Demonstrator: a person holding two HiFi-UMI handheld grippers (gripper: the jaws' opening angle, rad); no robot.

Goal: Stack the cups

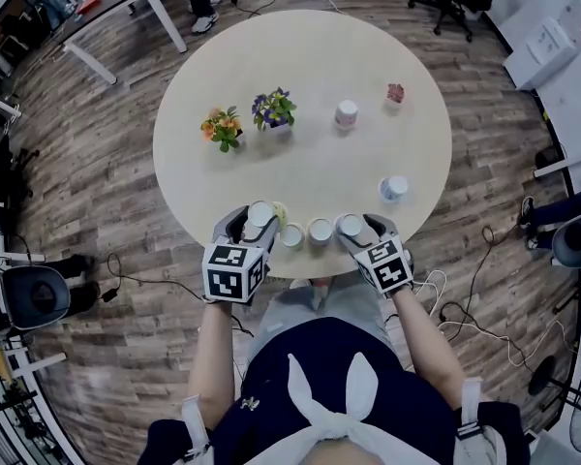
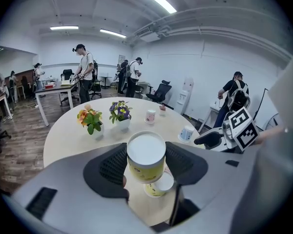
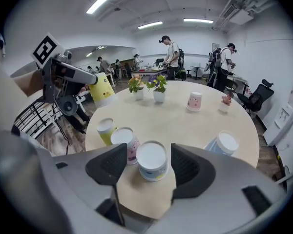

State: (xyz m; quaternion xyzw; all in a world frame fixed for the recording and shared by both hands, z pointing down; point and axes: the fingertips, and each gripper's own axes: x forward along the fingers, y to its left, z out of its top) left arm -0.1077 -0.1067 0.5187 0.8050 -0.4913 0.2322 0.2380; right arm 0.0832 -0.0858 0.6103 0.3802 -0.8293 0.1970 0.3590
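My left gripper (image 2: 146,161) is shut on an upside-down yellow cup (image 2: 146,157) and holds it off the round table (image 1: 300,163), above a second yellow cup (image 2: 159,185) that stands near the front edge. In the head view this gripper (image 1: 256,221) is at the front left with the yellow cup (image 1: 261,213). My right gripper (image 3: 149,154) is open around an upside-down white-and-blue cup (image 3: 152,161) that rests on the table, with a gap at the left pad. Beside it stand a pink cup (image 3: 126,141) and the yellow cup (image 3: 106,129). The right gripper (image 1: 360,229) is at the front right.
Two flower pots (image 1: 223,129) (image 1: 273,110) stand at the back left of the table. A pink cup (image 1: 346,114), a small pink plant (image 1: 395,93) and a blue cup (image 1: 394,189) are on the right half. Office chairs, desks and several people surround the table.
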